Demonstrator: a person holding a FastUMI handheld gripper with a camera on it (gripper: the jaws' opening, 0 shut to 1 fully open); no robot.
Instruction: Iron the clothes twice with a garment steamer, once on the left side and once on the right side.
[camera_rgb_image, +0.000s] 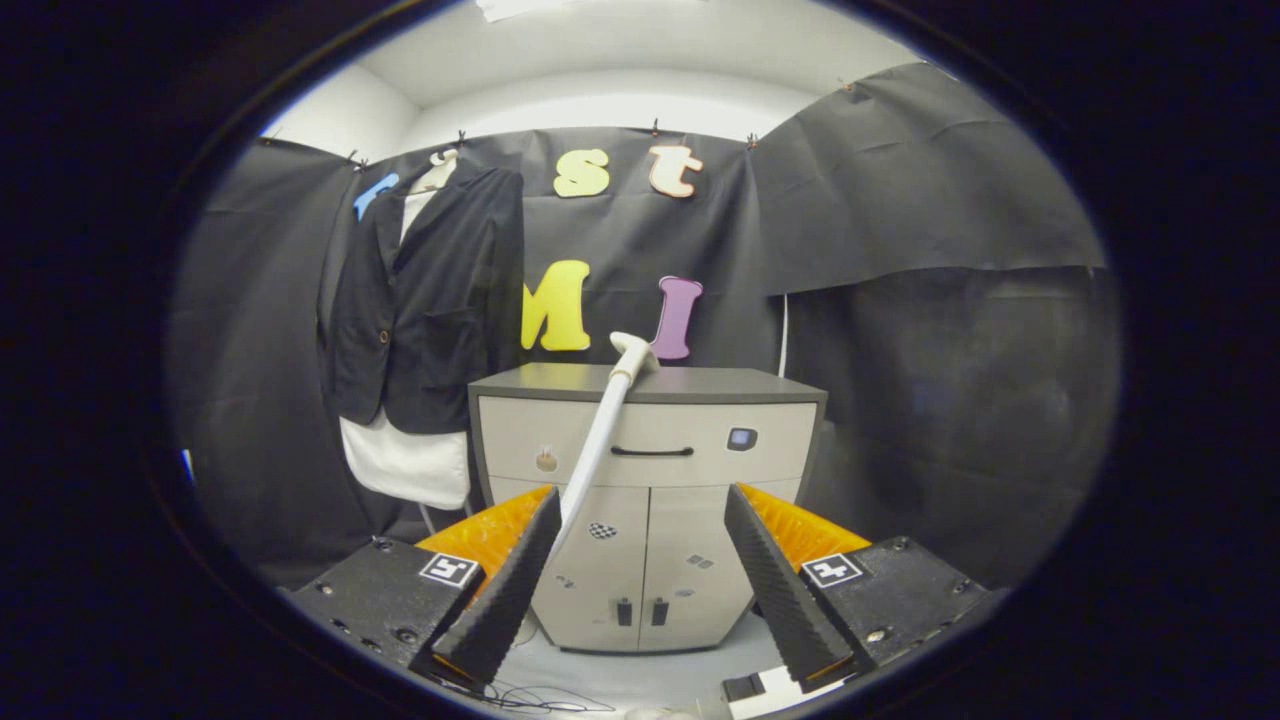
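- Claw fingers (640, 505) are held wide apart with nothing between them, aimed at a grey cabinet (648, 520) in the booth.
- Garment steamer (600, 440), a pale wand with its head uppermost, is seen leaning against the cabinet front, its head resting near the cabinet's top edge and its shaft running down just beside the inner edge of the left finger; whether the two touch cannot be told.
- Clothes, a dark jacket (430, 300) over a white shirt (405, 462), are hung on a hanger against the wall cloth, beside the cabinet on its left and well beyond the fingers.
- No pass on either side of the garment is judged to have been made, since the steamer is not yet gripped.
- Risk is seen in the wand's lean: should the left finger be brought against the shaft before the right one is closed in, the steamer could be pushed sideways along the cabinet front and toppled.
- A grip taken low on the slim, smooth shaft could let the head swing or twist once lifted, so the jacket might be struck rather than stroked.
- Thin cables (545, 697) lie on the floor below the fingers; whether one belongs to the steamer cannot be told, but a snag on lifting is possible.
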